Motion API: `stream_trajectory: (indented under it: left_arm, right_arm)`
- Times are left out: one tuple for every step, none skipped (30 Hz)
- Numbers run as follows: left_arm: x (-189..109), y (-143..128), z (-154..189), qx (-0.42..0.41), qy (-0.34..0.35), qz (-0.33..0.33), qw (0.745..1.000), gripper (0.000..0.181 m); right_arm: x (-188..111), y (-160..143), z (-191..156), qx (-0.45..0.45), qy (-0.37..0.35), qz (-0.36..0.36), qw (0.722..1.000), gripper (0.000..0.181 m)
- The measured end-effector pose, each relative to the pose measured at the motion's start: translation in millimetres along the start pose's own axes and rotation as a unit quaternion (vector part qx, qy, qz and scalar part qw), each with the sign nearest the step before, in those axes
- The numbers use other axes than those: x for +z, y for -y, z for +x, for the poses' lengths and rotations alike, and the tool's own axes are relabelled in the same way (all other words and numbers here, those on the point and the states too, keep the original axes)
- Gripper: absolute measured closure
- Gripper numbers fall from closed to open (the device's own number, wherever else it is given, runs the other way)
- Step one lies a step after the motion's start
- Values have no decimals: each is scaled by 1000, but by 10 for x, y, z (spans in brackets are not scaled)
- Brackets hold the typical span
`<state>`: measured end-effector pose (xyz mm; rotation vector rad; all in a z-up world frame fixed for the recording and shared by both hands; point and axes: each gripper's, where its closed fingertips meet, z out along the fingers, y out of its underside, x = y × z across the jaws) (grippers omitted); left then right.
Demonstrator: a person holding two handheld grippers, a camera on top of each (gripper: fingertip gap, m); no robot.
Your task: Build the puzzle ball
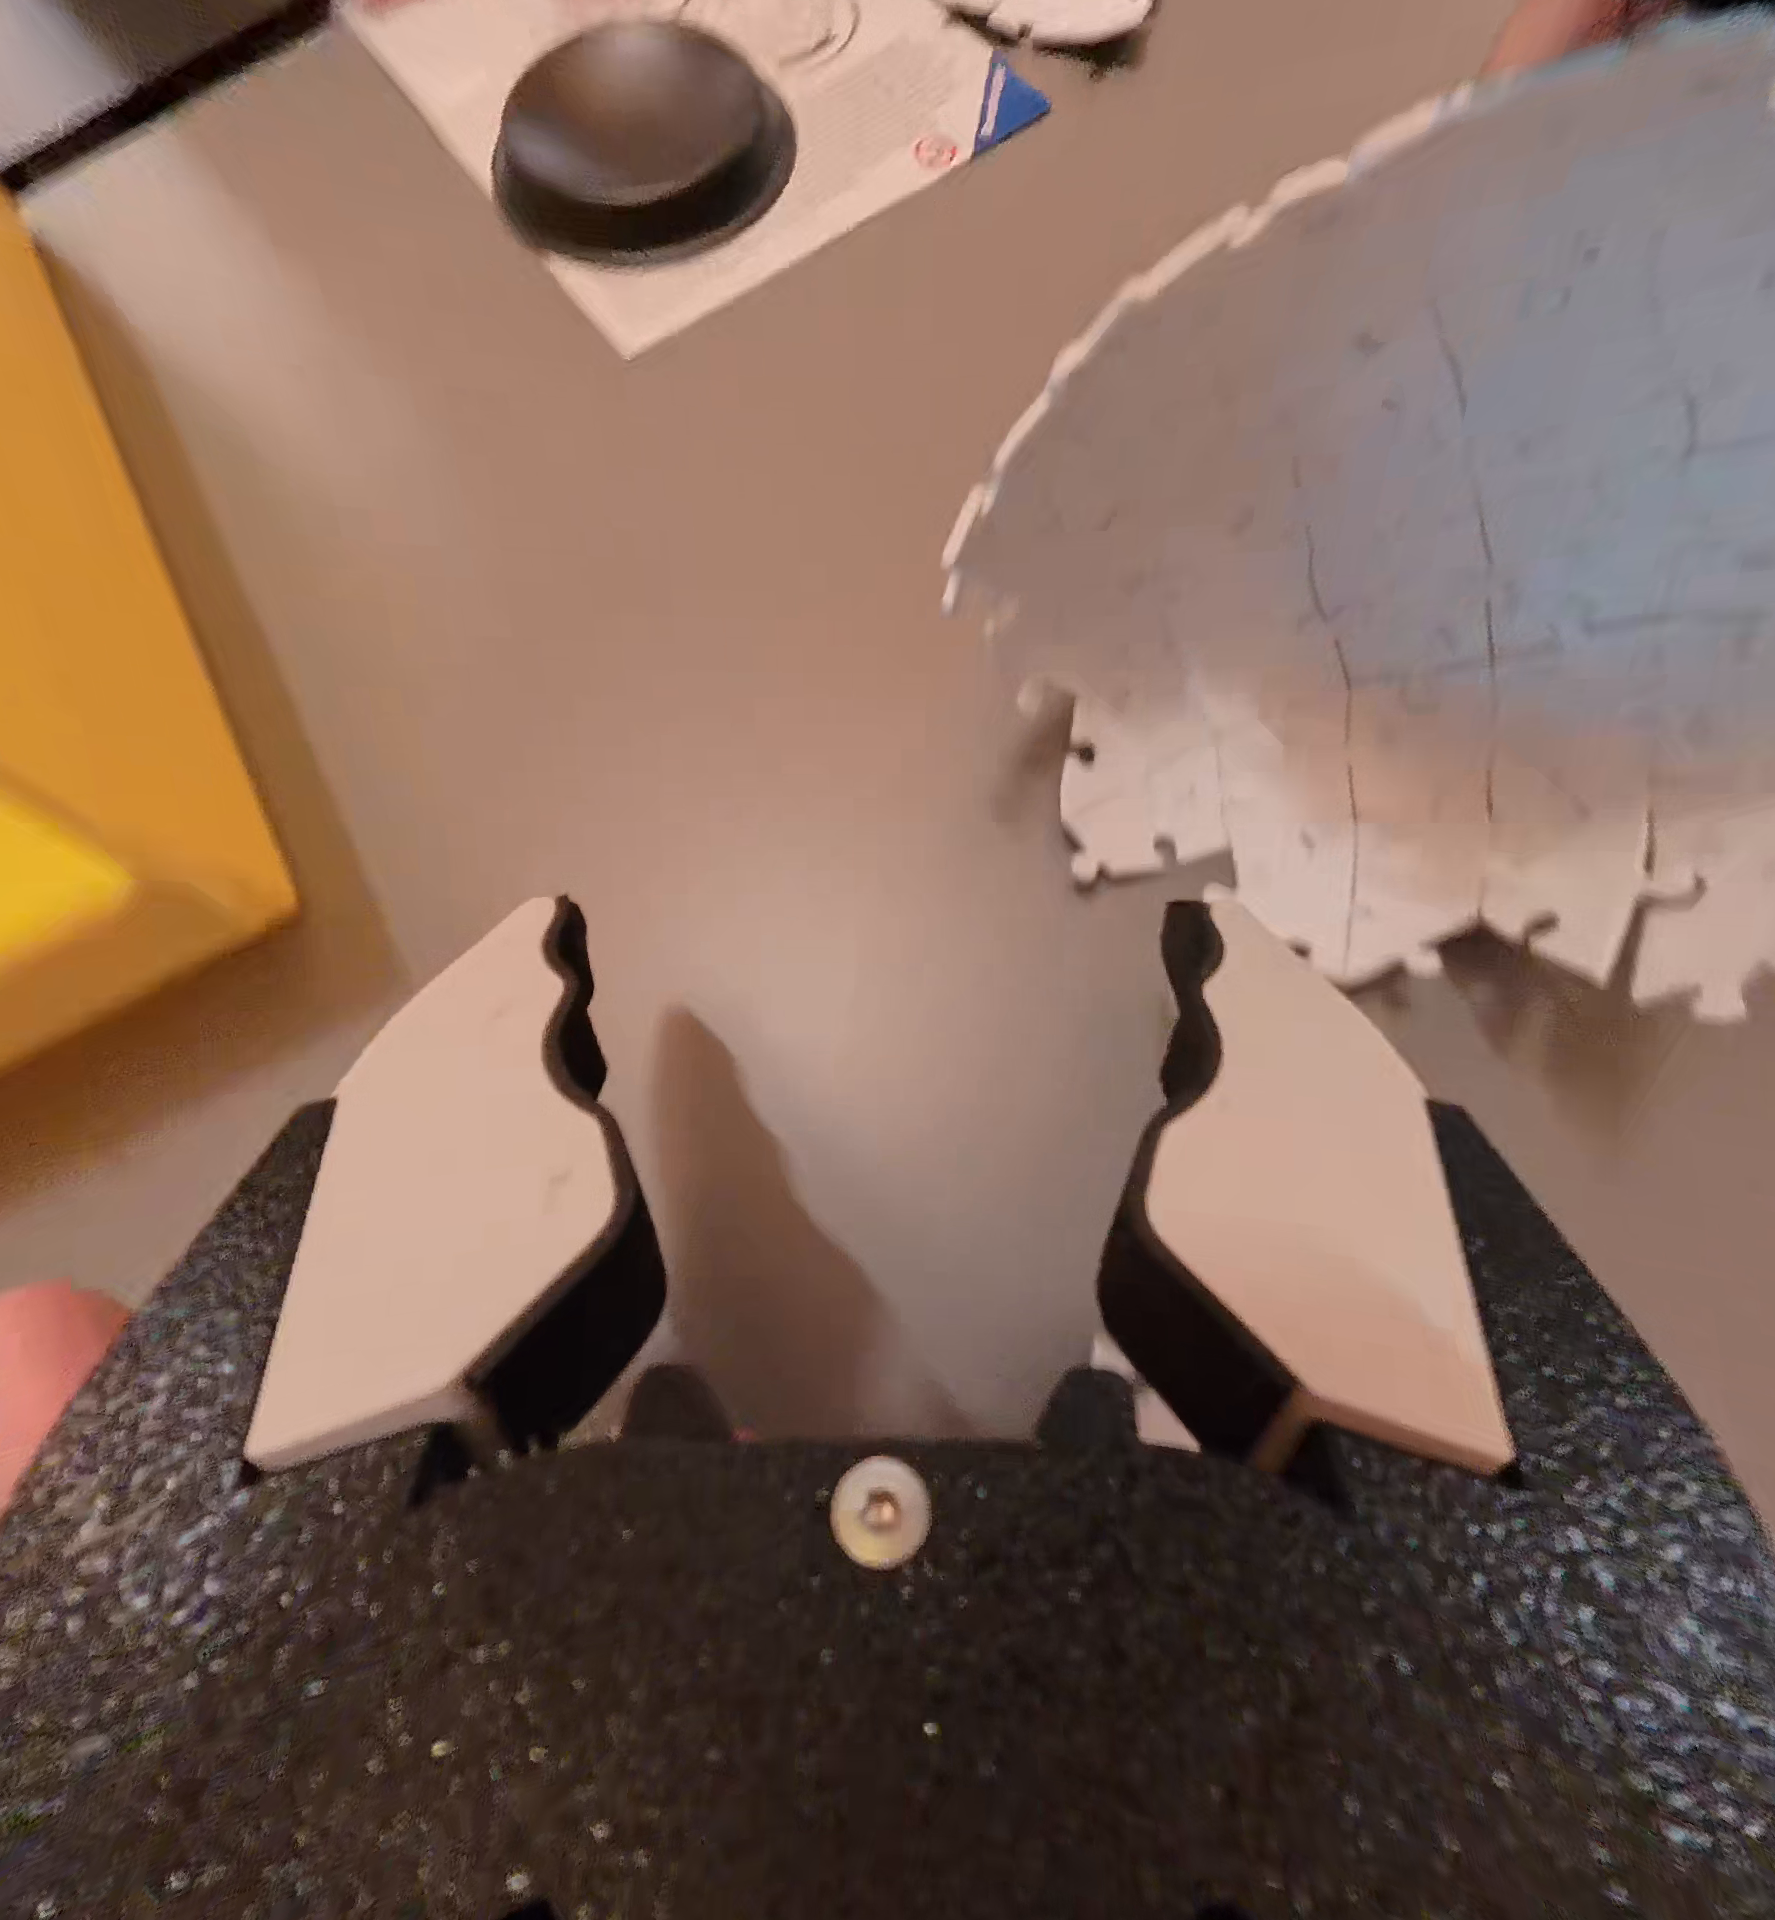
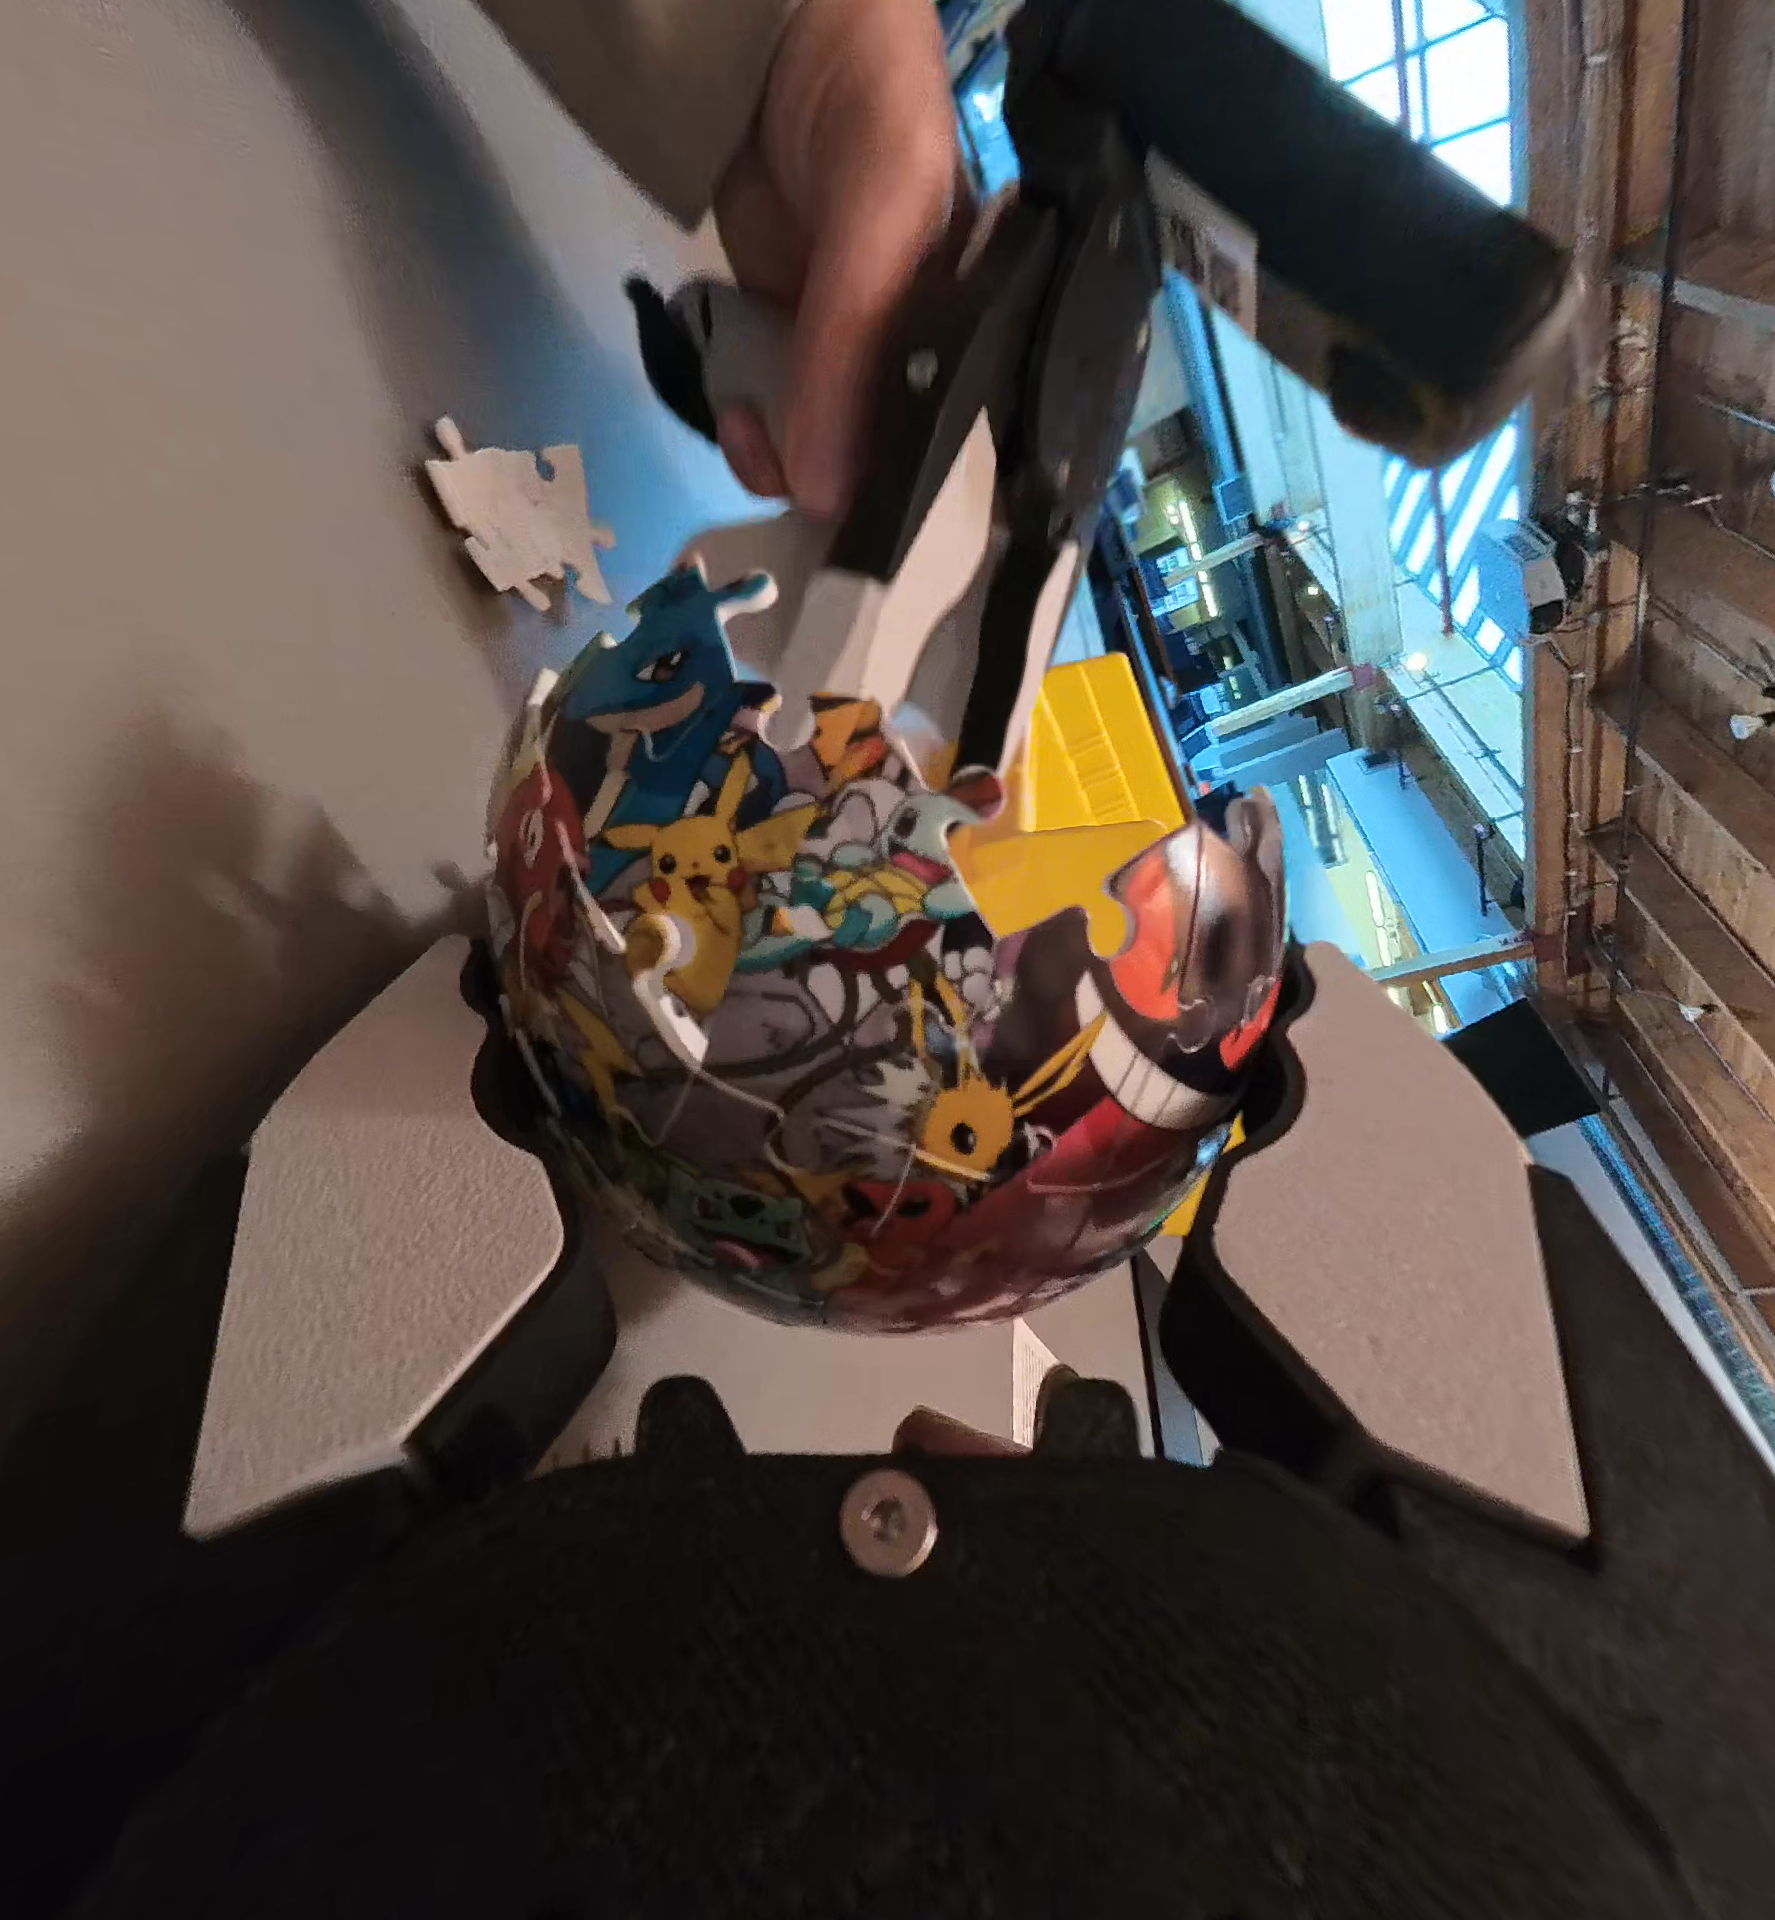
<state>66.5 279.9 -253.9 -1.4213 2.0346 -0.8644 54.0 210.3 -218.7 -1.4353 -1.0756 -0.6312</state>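
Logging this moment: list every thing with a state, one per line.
Left gripper: open, empty.
Right gripper: shut on puzzle ball.
Puzzle ball: part built, jagged open rim, lifted off the table.
Loose piece: white side up, on table.
Black stand: on paper sheet, unused.

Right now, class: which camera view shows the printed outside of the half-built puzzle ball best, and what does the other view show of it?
The right wrist view: the puzzle ball sits between the right gripper fingers, colourful printed side facing the camera. The left wrist view shows only its plain white inner face, blurred, at the right edge.
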Motion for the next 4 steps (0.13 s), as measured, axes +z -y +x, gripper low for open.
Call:
stream_trajectory:
  left_arm:
    - [-85,-104,-12,-18,0,-8,1000,76]
    - [-158,-226,-19,-34,0,-21,999,76]
    - [-223,-360,-31,-47,5,-37,998,76]
    - [-284,-486,-39,-54,11,-52,997,76]
  right_arm:
    - [6,-5,3,0,9,-3,1000,46]
    - [13,-12,6,1,18,-7,1000,46]
    - [19,-20,9,2,26,-12,1000,46]
    - [25,-25,6,1,34,-16,999,46]
